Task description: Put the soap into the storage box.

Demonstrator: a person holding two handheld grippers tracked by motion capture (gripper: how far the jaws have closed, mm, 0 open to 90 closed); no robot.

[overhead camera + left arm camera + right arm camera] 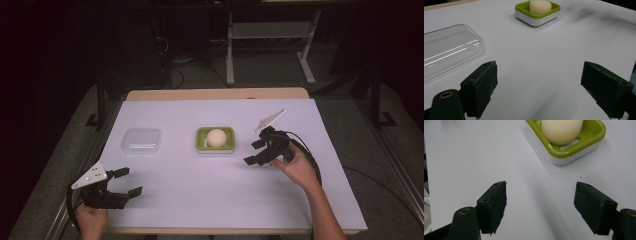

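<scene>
Green soap dish with its pale round soap sits mid-counter, right tongs spread wide just beside it, left tongs apart, holding nothing, near the counter's front edge.

Lab: white-covered table, cables, metal frame legs behind

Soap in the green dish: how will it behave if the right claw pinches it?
The soap looks smooth and domed, so flat pads may slip off. It probably won't flex. Its green dish looks light and could slide if nudged.
</scene>
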